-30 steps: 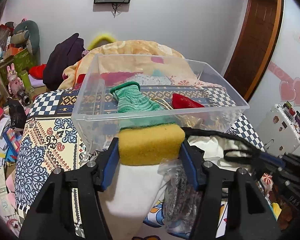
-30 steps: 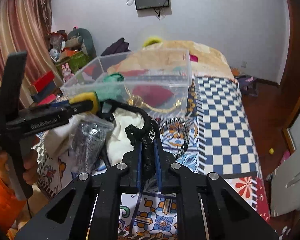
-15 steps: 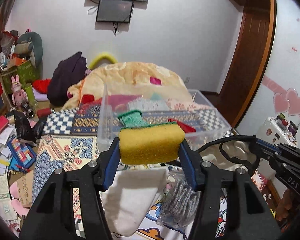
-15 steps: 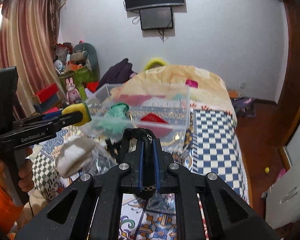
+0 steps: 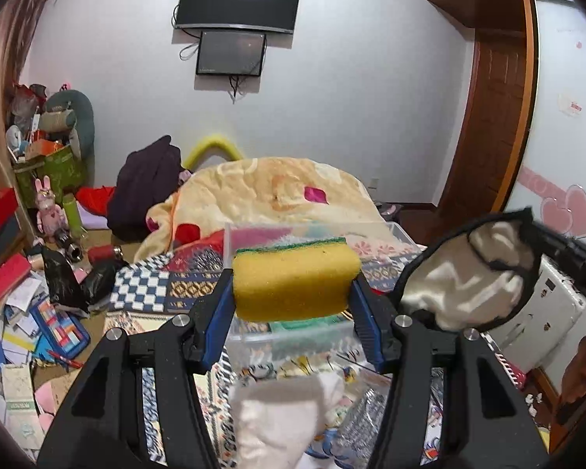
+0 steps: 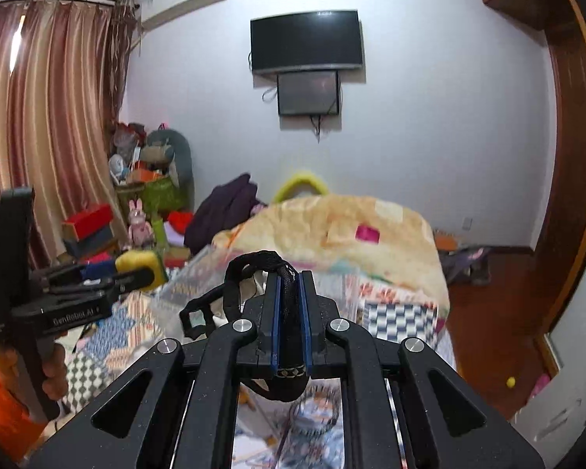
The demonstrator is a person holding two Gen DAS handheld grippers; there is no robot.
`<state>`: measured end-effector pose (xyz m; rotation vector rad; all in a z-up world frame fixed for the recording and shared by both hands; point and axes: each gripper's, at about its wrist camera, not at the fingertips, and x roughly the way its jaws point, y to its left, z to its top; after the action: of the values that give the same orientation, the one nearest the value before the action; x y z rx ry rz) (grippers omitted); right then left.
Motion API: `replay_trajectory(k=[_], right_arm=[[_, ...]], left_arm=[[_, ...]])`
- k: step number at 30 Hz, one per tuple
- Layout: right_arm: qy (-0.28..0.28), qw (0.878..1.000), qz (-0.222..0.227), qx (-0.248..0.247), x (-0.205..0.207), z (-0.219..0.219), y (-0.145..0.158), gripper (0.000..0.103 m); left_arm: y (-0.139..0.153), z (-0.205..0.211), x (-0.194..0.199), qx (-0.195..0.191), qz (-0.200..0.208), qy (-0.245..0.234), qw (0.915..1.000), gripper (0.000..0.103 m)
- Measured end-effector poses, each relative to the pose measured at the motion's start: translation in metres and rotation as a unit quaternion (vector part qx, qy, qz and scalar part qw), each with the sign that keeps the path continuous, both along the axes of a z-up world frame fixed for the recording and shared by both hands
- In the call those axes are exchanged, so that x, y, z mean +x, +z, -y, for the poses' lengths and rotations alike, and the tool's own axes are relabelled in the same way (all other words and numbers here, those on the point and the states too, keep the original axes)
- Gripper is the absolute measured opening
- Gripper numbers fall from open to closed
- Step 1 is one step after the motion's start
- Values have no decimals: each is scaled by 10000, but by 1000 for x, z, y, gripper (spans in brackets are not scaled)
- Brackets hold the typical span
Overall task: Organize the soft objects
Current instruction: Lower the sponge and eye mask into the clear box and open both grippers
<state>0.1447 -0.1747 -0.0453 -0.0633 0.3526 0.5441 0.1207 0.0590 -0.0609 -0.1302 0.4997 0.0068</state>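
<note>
My left gripper (image 5: 293,293) is shut on a yellow sponge (image 5: 295,279) with a green scouring top, held above the near wall of the clear plastic bin (image 5: 293,334). The sponge also shows at the left of the right wrist view (image 6: 138,264). My right gripper (image 6: 289,301) is shut on the black strap (image 6: 287,273) of a cream cloth bag (image 5: 465,285), which hangs in the air to the right of the sponge. The bin shows blurred in the right wrist view (image 6: 199,269). A white cloth (image 5: 273,418) and a bagged steel scourer (image 5: 361,418) lie on the bed below.
The bed has a patterned cover (image 5: 144,289) and a peach blanket (image 5: 269,191) behind the bin. Clutter, boxes and toys (image 5: 27,273) fill the floor at the left. A white cabinet (image 5: 547,320) and a wooden door (image 5: 488,117) stand at the right.
Both grippers have risen and tilted up, so the bin has dropped low in view. The right gripper has lifted the cream bag off the bed by its strap.
</note>
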Motion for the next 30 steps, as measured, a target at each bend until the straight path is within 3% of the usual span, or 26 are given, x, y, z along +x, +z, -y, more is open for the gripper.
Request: replay_trajectory(k=[10,22,30], right_arm=[[-78,9998,176,-57,28,-27,1,8],[98,9962,-849,-138,73,-31,-48,8],[-158,9919,-1147,-524,91,-31,-64,8]], left_arm=[[-14,-4,38,301,-308,140,9990,56],[-55,12,78,534,-900,-106,9944,57],[-67,19,87,627,-1047,-119,9925,57]])
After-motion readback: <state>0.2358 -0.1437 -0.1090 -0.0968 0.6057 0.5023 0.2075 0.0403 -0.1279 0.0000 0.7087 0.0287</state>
